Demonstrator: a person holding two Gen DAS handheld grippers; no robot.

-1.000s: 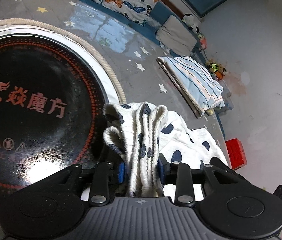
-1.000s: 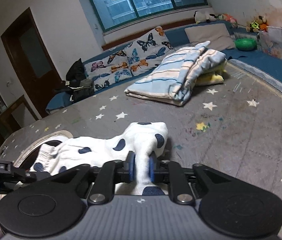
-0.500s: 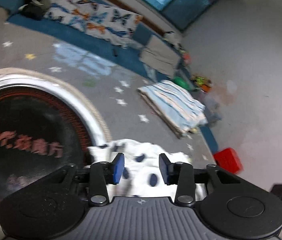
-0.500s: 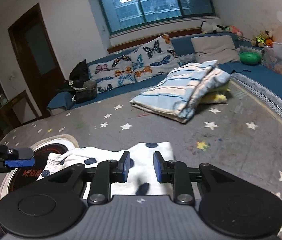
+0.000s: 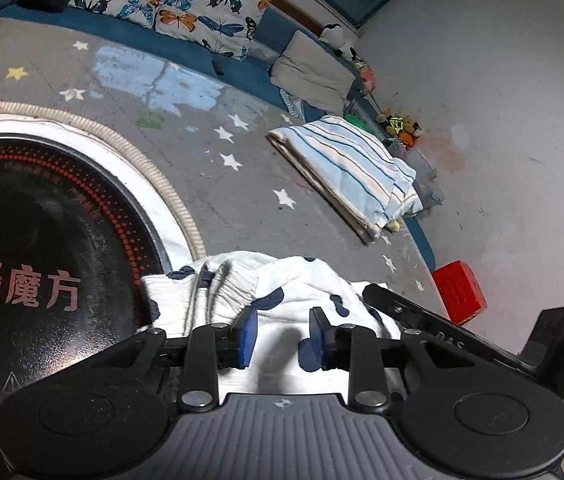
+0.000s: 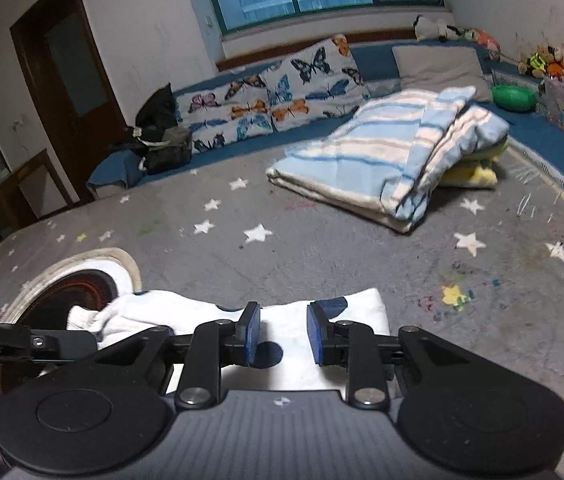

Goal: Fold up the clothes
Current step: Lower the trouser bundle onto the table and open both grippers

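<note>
Nearest the lens in the left wrist view, the left gripper hangs just above the white navy-spotted garment; its blue fingers are closing, yet nothing lies between them and they hold no cloth. The right gripper likewise hovers over the same garment, its fingers parted and empty. The garment lies bunched on the grey star-patterned mat, one end draped over the rim of a round black cooktop with orange lettering. The likely risk is that the ribbed, rumpled end at the cooktop side stays gathered, so any next fold would trap creases, or a grab would catch several layers at once; the overhang on the raised rim could also let the cloth slide askew. The left view shows those ribbed folds and the right gripper's black body crossing at the right, also a red box by the wall. The right view alone shows the flat, smooth corner of the garment. Beyond it lie a folded striped blanket, butterfly cushions, a dark door and the window.
</note>
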